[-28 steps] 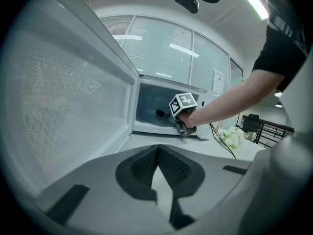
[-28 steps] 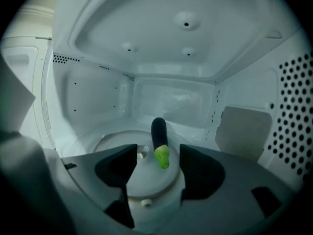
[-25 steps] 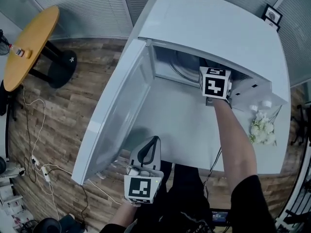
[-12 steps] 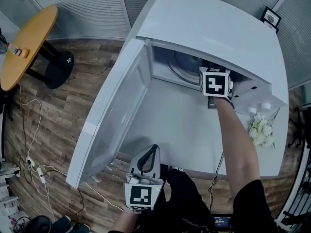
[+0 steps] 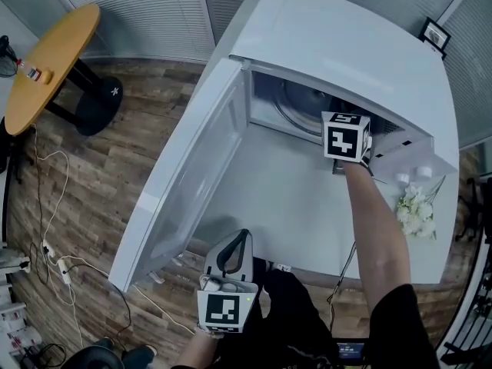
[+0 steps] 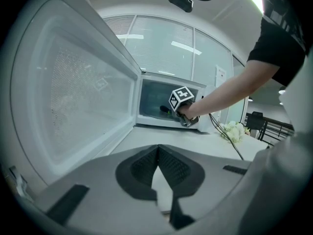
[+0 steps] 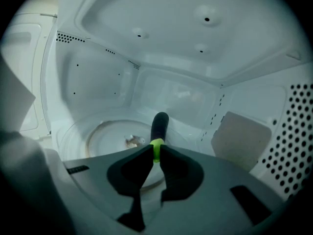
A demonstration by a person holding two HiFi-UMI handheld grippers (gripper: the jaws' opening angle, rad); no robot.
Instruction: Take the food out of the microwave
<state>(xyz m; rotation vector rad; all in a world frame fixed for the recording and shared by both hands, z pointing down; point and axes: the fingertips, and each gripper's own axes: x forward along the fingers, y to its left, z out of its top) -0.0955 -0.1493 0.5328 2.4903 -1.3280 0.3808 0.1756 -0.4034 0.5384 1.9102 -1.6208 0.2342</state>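
The white microwave [image 5: 330, 44] stands with its door [image 5: 192, 175] swung wide to the left. Inside, a dark eggplant-like food [image 7: 159, 124] with a green stem end lies over the glass turntable [image 7: 105, 136]. My right gripper [image 7: 156, 151] reaches into the cavity. Its jaws are closing, and the pads press on the green end. In the head view only its marker cube [image 5: 345, 138] shows at the oven's mouth. My left gripper [image 5: 233, 244] hovers at the counter's near edge, shut and holding nothing. In the left gripper view the right gripper [image 6: 182, 102] shows at the cavity.
The microwave sits on a white counter [image 5: 292, 206] with white flowers [image 5: 415, 206] to its right. A perforated wall [image 7: 293, 131] bounds the cavity on the right. A round wooden table [image 5: 50, 60] and loose cables [image 5: 54, 229] are on the floor at left.
Both grippers stay where they were. The head view has shifted slightly, and the jaws themselves do not show in the earlier frames.
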